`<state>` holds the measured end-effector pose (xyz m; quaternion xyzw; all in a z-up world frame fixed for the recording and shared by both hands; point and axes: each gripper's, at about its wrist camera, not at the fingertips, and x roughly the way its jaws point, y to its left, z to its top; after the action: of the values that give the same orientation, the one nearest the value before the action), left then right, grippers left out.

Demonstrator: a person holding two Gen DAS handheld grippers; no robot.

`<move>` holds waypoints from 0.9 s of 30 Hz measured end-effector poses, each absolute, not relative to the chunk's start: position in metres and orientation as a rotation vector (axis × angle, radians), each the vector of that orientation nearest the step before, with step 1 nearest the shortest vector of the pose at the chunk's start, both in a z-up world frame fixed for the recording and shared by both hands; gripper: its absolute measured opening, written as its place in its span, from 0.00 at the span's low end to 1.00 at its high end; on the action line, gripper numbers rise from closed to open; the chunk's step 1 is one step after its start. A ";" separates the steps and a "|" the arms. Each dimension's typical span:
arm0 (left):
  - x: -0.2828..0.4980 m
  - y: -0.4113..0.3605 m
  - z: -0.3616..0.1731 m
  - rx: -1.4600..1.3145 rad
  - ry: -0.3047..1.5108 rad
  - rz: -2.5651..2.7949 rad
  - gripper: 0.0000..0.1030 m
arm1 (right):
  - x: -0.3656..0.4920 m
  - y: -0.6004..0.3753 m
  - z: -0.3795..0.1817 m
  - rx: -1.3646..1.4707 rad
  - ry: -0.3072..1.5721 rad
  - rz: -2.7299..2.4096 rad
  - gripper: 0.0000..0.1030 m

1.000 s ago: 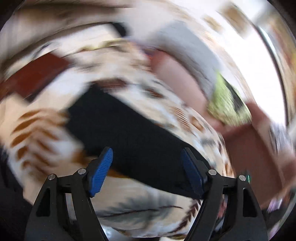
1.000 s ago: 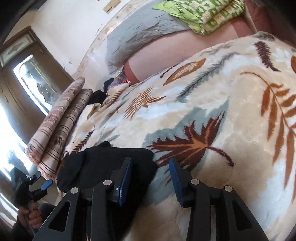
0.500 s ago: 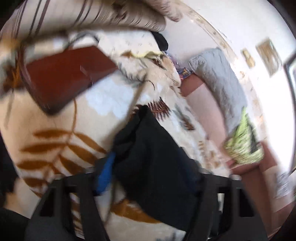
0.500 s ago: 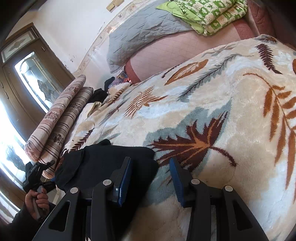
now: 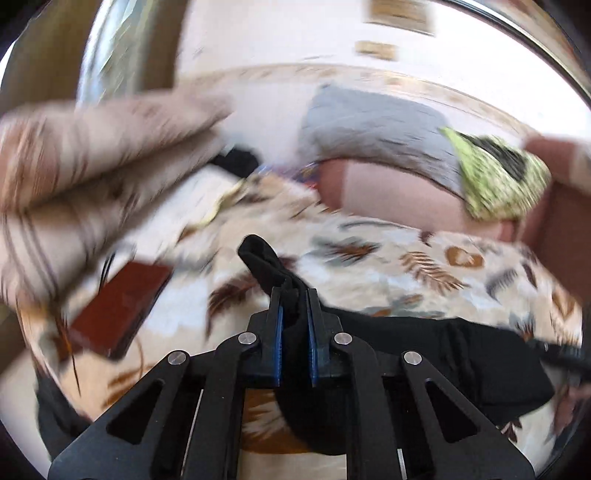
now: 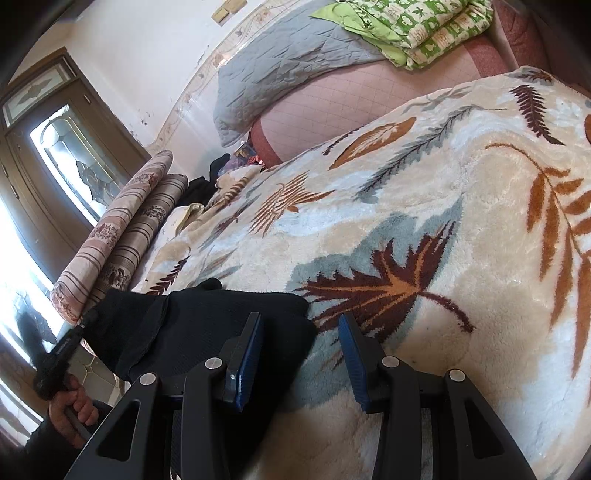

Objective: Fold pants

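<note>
Blanket (image 6: pixel 461 229) bare rightward; striped cushions (image 6: pixel 122 236) block left.

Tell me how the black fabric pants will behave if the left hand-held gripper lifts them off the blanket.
Probably floppy: the black fabric pants bunch and stick up limply beyond the left hand-held gripper, which is pinching them. Likely light, since one pinch raises a fold. They may drag rather than slide on the fuzzy leaf-print blanket.

- Pants (image 6: pixel 207 325): plain black.
- Blanket (image 6: pixel 461 229): cream, with brown, rust and grey-blue leaves.
- Quilt (image 6: pixel 280 70): grey.
- Folded cloth (image 6: pixel 417 26): green-and-white print.
- Bolsters (image 6: pixel 122 229): pink-beige, brown stripes.
- Gripper pads (image 6: pixel 245 354): blue.
</note>
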<state>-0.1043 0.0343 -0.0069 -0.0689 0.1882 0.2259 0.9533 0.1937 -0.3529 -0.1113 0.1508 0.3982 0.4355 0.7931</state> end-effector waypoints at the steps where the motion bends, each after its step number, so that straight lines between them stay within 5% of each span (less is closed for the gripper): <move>1: -0.100 0.020 -0.004 -0.091 0.375 0.438 0.09 | 0.194 -0.353 -0.112 0.326 0.856 0.938 0.40; 13: -0.040 -0.160 0.004 0.180 0.392 -0.009 0.02 | 0.194 -0.355 -0.113 0.353 0.851 0.959 0.40; 21: -0.054 -0.150 -0.002 0.051 0.450 0.014 0.04 | 0.194 -0.361 -0.115 0.390 0.843 0.983 0.40; 23: -0.066 -0.123 -0.002 0.053 0.461 0.082 0.14 | 0.195 -0.361 -0.115 0.385 0.846 0.980 0.40; 25: -0.080 -0.096 -0.003 0.094 0.477 0.174 0.39 | 0.195 -0.361 -0.113 0.374 0.850 0.977 0.40; 27: -0.095 -0.060 0.005 0.099 0.475 0.234 0.50 | 0.195 -0.361 -0.106 0.368 0.867 0.932 0.40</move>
<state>-0.0952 -0.0603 0.0053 0.0488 0.2345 0.1155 0.9640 0.1949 -0.3609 -0.1057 0.1709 0.4023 0.4327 0.7885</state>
